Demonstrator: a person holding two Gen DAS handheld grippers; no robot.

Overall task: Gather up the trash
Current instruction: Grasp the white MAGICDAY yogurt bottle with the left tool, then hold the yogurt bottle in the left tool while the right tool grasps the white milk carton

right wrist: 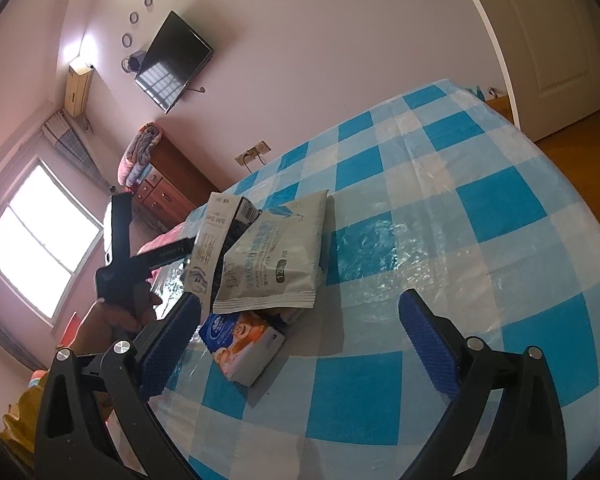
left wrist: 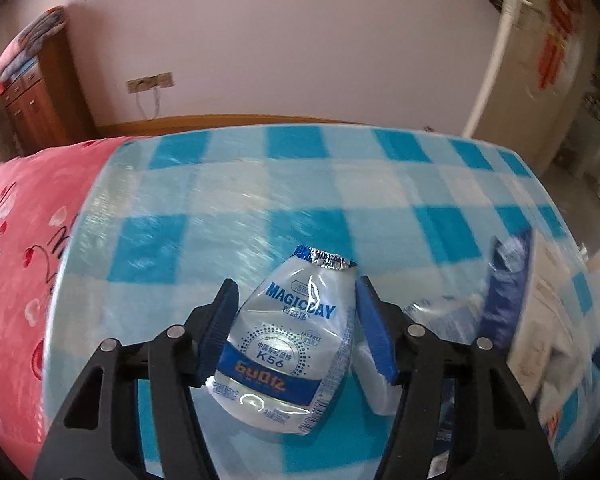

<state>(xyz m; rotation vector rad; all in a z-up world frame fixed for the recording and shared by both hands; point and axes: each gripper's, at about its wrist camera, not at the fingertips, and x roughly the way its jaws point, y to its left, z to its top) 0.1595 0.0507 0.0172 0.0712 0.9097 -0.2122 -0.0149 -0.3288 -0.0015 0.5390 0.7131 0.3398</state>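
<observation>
The left gripper [left wrist: 296,320] has its blue pads on either side of a crushed, clear plastic drink bottle [left wrist: 288,344] lying on the checked blue-and-white table cover [left wrist: 236,216]; the left pad meets the bottle's flank and the right pad sits at its other edge, so the jaws look narrowed onto it, though I cannot be sure the squeeze is firm yet. The bottle looks empty and flattened, so likely very light, springy and slick, with a glossy label and a torn foil mouth [left wrist: 326,260] pointing away from the camera; it should give under pressure, and the wider labelled middle seems the safest place to pinch, since the tapering neck could slide out. The cover has a shiny film over it, which may let the bottle skate if nudged. The right gripper [right wrist: 300,344] hangs with its jaws wide apart and nothing between them, above a tissue pack [right wrist: 242,340] and a grey paper bag [right wrist: 276,256] stacked near the table's left side. Beyond these the tabletop is open towards the far rim [right wrist: 540,148], with wooden floor past it, so there is room to lift straight up; a pink quilt [left wrist: 24,240] lies close beside the table on the left
</observation>
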